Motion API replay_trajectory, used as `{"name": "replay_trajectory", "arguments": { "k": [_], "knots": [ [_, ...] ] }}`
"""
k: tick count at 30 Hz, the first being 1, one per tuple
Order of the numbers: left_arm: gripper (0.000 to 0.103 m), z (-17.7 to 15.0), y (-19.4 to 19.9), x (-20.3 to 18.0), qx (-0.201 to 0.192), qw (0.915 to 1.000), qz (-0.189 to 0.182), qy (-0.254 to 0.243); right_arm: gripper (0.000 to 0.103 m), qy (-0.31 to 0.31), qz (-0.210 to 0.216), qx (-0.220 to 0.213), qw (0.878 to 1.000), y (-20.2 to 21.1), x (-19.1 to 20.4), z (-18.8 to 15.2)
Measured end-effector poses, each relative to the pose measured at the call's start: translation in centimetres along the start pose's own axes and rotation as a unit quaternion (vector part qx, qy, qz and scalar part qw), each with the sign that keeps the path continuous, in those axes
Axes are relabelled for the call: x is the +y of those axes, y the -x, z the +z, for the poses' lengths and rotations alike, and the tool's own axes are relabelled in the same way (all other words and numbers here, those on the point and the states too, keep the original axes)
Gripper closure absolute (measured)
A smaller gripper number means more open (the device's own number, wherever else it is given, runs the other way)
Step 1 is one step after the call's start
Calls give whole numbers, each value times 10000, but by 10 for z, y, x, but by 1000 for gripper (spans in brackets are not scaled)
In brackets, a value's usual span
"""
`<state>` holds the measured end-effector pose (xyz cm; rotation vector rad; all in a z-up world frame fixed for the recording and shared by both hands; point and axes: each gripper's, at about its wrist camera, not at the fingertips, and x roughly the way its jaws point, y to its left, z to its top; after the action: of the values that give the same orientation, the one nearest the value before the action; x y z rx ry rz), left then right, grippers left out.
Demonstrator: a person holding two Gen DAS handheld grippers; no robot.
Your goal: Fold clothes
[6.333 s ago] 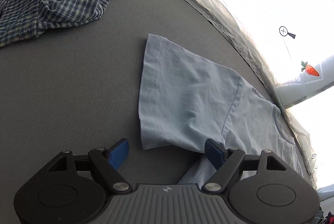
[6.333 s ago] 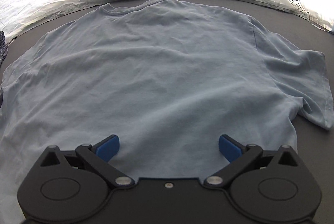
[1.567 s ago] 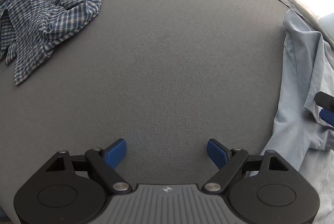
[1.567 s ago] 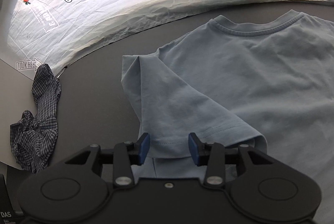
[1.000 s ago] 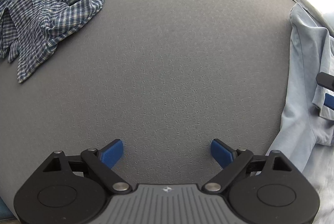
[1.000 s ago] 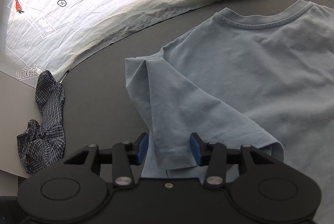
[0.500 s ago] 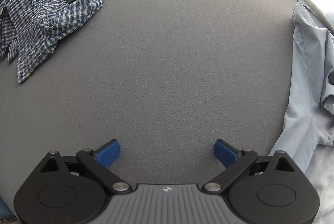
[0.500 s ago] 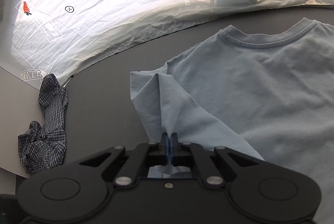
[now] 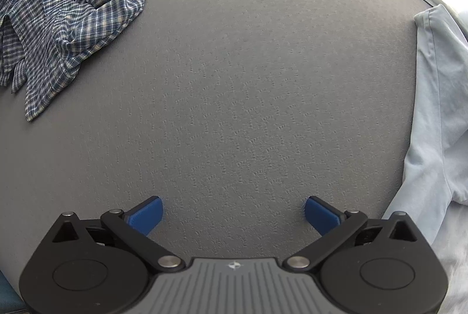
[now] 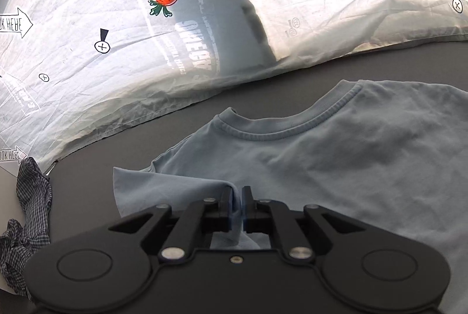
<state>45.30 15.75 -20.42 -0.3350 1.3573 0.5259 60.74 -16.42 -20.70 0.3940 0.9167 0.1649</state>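
Observation:
A light blue T-shirt (image 10: 351, 167) lies flat on the grey mat, collar toward the far edge. My right gripper (image 10: 239, 197) pinches the T-shirt's left sleeve (image 10: 163, 188) and holds it lifted and drawn over toward the shirt's body; its jaws are opening slightly, with the fabric still between the pads. In the left wrist view only the T-shirt's edge (image 9: 433, 124) shows at the right. My left gripper (image 9: 234, 208) points down at bare mat, jaws opening wide with nothing between them.
A crumpled blue plaid shirt (image 9: 67, 21) lies at the mat's far left corner, also visible as the plaid shirt (image 10: 32, 205) in the right wrist view. A white printed sheet (image 10: 117, 65) with a carrot picture borders the grey mat (image 9: 234, 80) at the back.
My right gripper closed on the sleeve edge and pulled it toward the shirt's middle, nearer the collar. The left gripper's jaws spread a little wider over the same spot.

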Motion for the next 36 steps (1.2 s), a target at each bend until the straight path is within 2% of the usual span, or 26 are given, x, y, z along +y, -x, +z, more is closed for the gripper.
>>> {"name": "replay_trajectory", "arguments": {
  "k": [2, 6, 12, 15, 18, 19, 22, 24, 27, 29, 30, 32, 35, 36],
  "knots": [
    [0, 0, 0, 3, 13, 10000, -16, 13, 78, -5, -61, -110, 9999, 6, -4, -5],
    [0, -1, -9, 31, 17, 10000, -31, -3, 72, -63, 146, -285, 9995, 19, -11, -14],
    [0, 2, -3, 29, 25, 10000, -13, -18, 56, 152, 602, -330, 9975, 32, -4, -33],
    [0, 9, -8, 20, 30, 10000, -1, -17, 56, 764, 519, -86, 9957, 21, 11, -47],
    [0, 8, -6, 17, 32, 10000, 2, -25, 56, 1372, 53, 144, 9904, 4, 22, -61],
    [0, 8, -5, 17, 31, 10000, -2, -16, 59, 1383, 58, 219, 9901, 2, 21, -62],
    [0, 7, -3, 18, 25, 10000, -37, 32, 102, 1363, 97, 427, 9897, -3, 15, -66],
    [0, 6, -1, 20, 22, 10000, -71, 64, 102, 1135, 84, 265, 9932, 7, 3, -65],
    [1, 3, 1, 21, 6, 9999, -56, 93, 102, 1040, -236, 192, 9941, 19, -11, -59],
    [1, -1, 4, 20, -14, 10000, 11, 68, 102, 985, -445, 295, 9937, 22, -21, -56],
    [1, -6, 6, 19, -60, 10000, 43, 2, 99, 894, -485, 359, 9942, 23, -25, -56],
    [1, -16, 16, 18, -178, 9997, 24, -136, 87, 609, -452, 336, 9966, 33, -32, -57],
    [1, -38, 35, 23, -340, 9992, -81, -187, 68, 563, -291, -18, 9980, 71, -23, -66],
    [1, -46, 38, 23, -341, 9993, -134, -122, 67, 534, -166, -71, 9984, 83, -20, -70]
  ]
}}
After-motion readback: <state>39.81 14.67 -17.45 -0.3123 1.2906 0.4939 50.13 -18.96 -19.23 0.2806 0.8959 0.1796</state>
